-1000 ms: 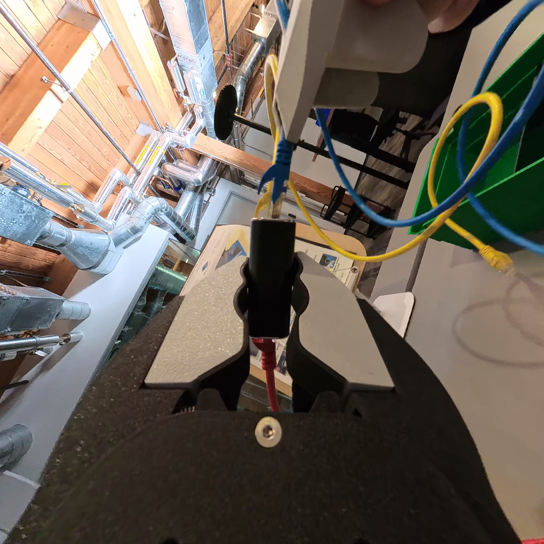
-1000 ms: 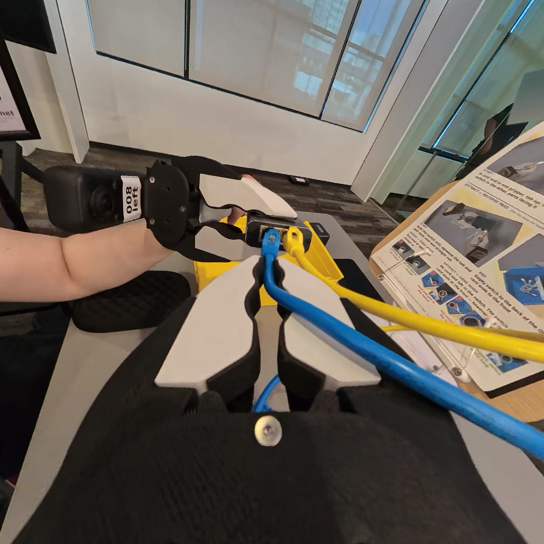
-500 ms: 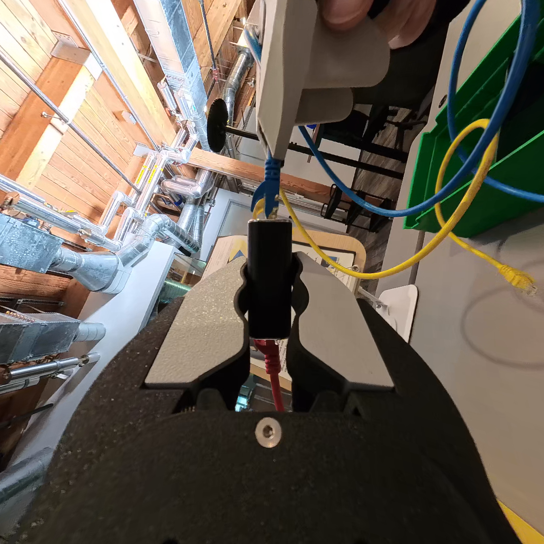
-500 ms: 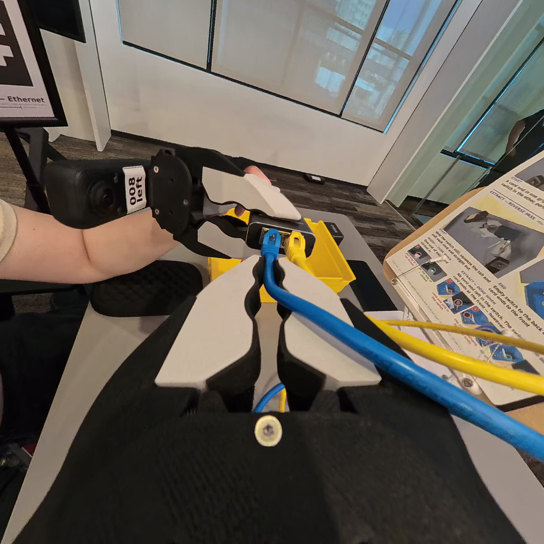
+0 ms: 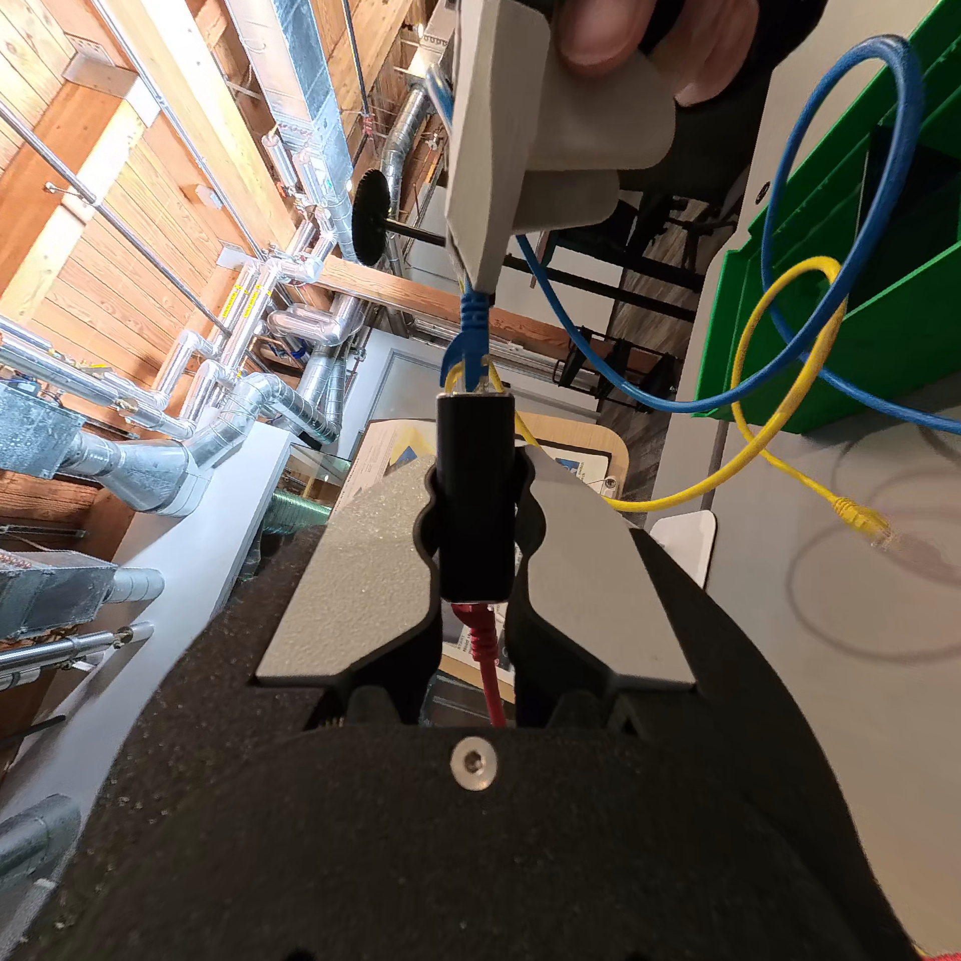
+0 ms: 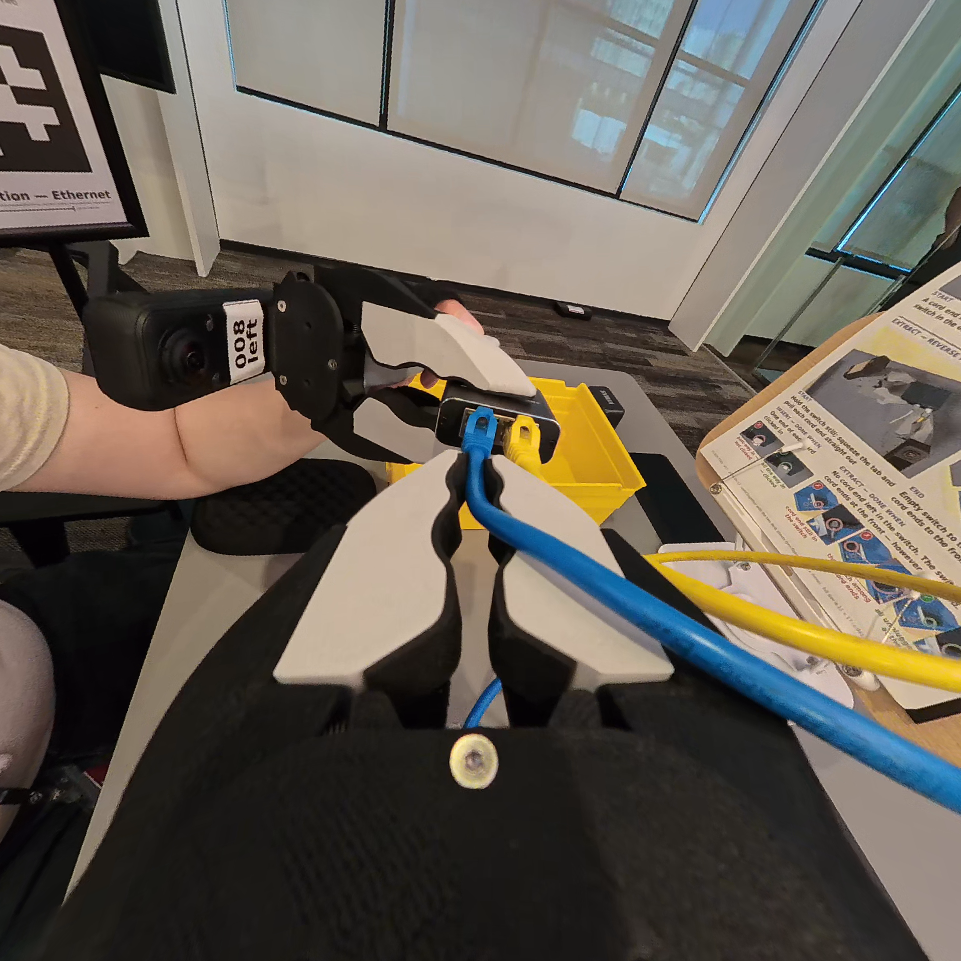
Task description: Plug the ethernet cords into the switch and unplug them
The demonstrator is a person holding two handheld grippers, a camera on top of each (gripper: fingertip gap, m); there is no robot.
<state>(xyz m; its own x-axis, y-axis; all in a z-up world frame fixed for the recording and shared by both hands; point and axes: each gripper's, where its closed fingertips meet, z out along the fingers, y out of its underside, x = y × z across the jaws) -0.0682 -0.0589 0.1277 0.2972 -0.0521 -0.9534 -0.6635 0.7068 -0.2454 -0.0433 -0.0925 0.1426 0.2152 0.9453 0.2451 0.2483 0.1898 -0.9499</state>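
My left gripper point(image 5: 476, 463) is shut on the black switch point(image 5: 474, 499) and holds it in the air. A red cord point(image 5: 486, 660) is plugged into its near side. A blue plug point(image 5: 470, 343) and a yellow plug sit in the far side. In the right wrist view the blue plug point(image 6: 478, 426) and the yellow plug point(image 6: 522, 437) sit side by side in the switch point(image 6: 541, 416). My right gripper point(image 6: 474, 460) is shut on the blue cord point(image 6: 676, 629) just behind its plug. The yellow cord's free end point(image 5: 858, 522) hangs just above the grey table.
A yellow bin point(image 6: 598, 468) sits on the table under the switch. A green bin point(image 5: 884, 312) holds cord loops. An instruction sheet point(image 6: 858, 468) on a wooden board stands at the right. A black pad point(image 6: 281, 509) lies at the left. A person's arm point(image 6: 156, 442) holds the left gripper. About 5 cm separates my left fingertips from my right.
Both grippers and the switch have shifted together and the background has slid. The loose cord loops have swung. Both grips are the same and the blue plug is still in its port.
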